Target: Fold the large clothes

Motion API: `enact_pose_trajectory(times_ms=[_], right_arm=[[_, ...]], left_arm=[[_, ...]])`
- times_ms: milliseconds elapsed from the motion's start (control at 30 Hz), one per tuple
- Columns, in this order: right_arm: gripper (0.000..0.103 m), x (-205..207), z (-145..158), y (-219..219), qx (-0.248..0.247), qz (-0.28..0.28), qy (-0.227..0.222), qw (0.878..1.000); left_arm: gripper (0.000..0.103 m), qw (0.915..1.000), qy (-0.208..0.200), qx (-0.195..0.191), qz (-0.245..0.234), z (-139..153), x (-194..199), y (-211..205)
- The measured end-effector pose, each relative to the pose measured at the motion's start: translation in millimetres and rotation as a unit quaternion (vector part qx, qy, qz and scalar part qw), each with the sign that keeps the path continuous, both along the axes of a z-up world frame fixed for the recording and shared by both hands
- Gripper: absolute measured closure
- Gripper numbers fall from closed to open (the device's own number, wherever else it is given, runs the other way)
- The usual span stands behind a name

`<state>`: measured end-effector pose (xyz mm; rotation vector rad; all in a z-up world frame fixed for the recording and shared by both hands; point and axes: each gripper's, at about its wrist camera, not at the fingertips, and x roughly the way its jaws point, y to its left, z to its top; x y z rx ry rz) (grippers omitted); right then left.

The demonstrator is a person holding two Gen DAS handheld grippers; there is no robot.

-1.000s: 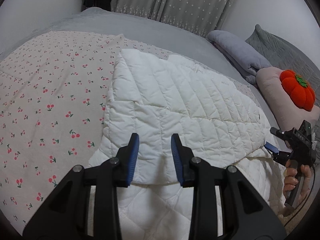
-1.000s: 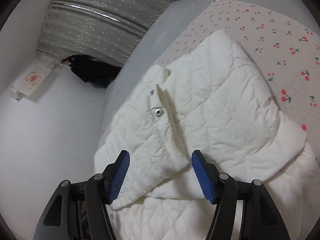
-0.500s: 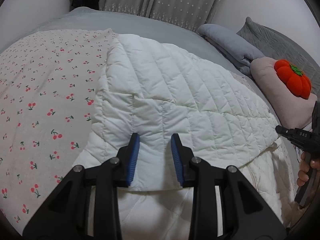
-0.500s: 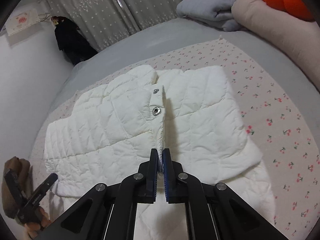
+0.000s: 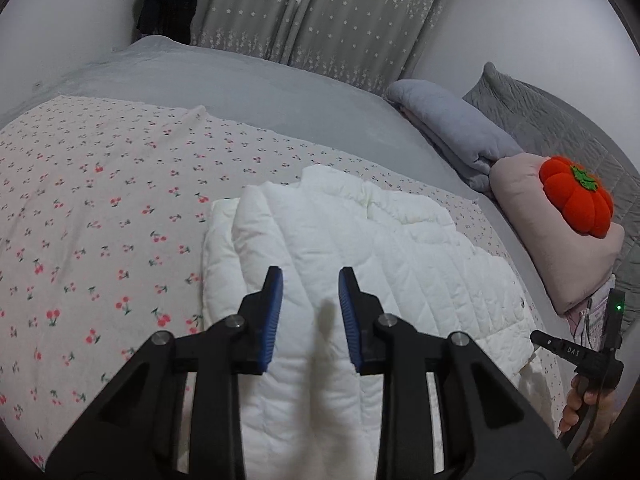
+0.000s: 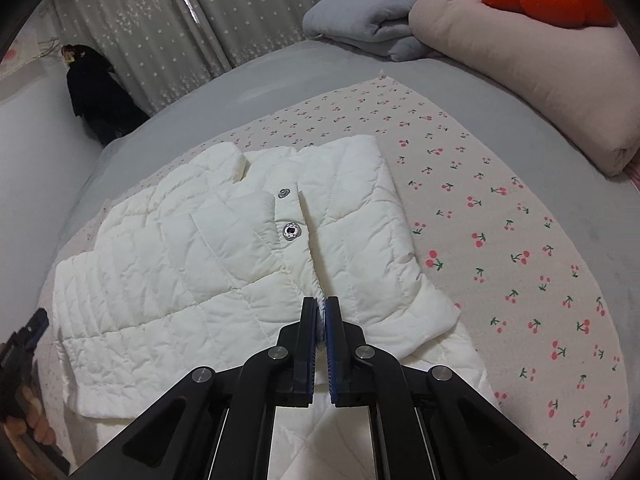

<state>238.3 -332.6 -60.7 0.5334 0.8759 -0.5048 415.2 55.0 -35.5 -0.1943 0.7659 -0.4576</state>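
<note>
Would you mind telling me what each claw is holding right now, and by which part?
The right claw pinches the white quilted jacket at its front opening edge, below the snaps. The left claw is open above it, holding nothing.

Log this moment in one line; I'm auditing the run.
task: fold | left gripper: open above white quilted jacket | right gripper: shut on jacket edge

I am seeing a cherry-print sheet (image 5: 100, 216) lying over a grey bedspread (image 5: 240, 80). A red pumpkin cushion (image 5: 576, 196) is sitting on a pink folded quilt (image 5: 560, 256), beside a grey folded blanket (image 5: 448, 124). Star-dotted curtains (image 5: 320, 8) are hanging behind.
</note>
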Motion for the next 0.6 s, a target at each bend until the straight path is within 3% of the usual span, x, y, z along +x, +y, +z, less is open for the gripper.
enact_pose_trajectory(times_ms=[100,200,267,467,533,600], right_arm=[[0.098,1.5,-5.2,-2.3,-0.013,-0.006,0.026,1.000],[0.099,1.6,-17.8,-9.0,-0.005,-0.009,0.045,0.999],[0.099,1.7,-24.4,-10.7,0.007,0.000,0.051,0.999],[0.097,2.0,-27.5,-9.8,0.011,0.026,0.053,0.998],[0.095,-1.7,-22.1,-11.3,0.012,0.027,0.045,0.999],[0.089,-7.4,-13.3,-11.2,0.012,0.031,0.038,0.999]], left_arm=[[0.079,0.9991,0.013,0.040,0.012,-17.8,29.9,-12.7],[0.079,0.9925,0.049,0.095,0.059,-59.2,59.9,-11.2],[0.079,0.9906,0.056,0.104,0.069,-79.5,66.5,-10.5],[0.077,0.9879,0.047,0.134,0.063,-61.1,49.7,-13.2],[0.067,0.9892,0.045,0.128,0.055,-49.5,34.9,-8.6],[0.040,0.9894,0.040,0.128,0.055,-37.1,14.6,-2.8]])
